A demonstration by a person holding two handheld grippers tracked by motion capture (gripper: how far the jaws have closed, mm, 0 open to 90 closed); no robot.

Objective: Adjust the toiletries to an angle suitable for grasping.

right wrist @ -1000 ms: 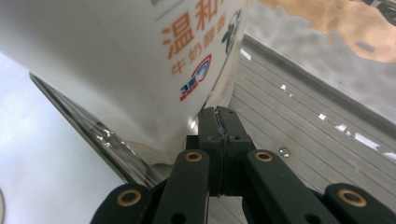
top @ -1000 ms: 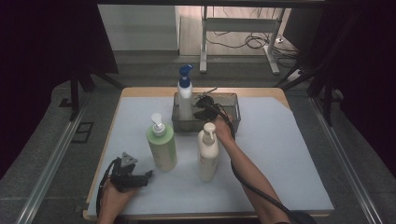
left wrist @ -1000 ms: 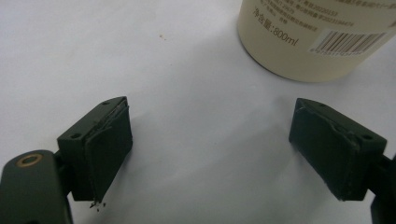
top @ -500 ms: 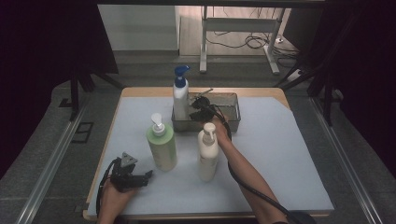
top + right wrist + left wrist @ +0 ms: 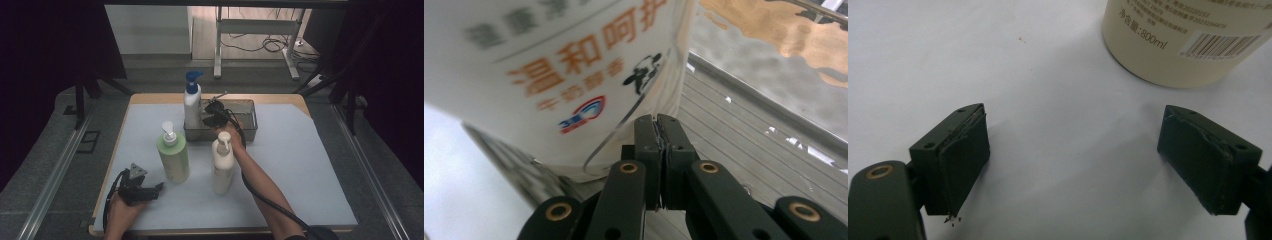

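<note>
A white bottle with a blue pump (image 5: 192, 109) stands upright in the left end of a metal tray (image 5: 249, 121). My right gripper (image 5: 209, 116) is inside the tray right beside that bottle, jaws shut with nothing between them. In the right gripper view the shut jaws (image 5: 657, 120) sit low against the white bottle's (image 5: 549, 75) printed side; I cannot tell whether they touch it. My left gripper (image 5: 156, 189) rests at the near left of the table, open and empty. In the left gripper view its jaws (image 5: 1073, 160) stand wide apart before the base of a cream pump bottle (image 5: 1188, 45).
A green pump bottle (image 5: 172, 157) and the cream pump bottle (image 5: 222, 162) stand upright mid-table on a white mat (image 5: 310, 165). The right forearm passes just right of the cream bottle. The tray's ribbed floor (image 5: 749, 150) lies right of the white bottle.
The right gripper has shifted slightly left inside the tray, and the blue-pump bottle has edged left with it. The left gripper has stayed put.
</note>
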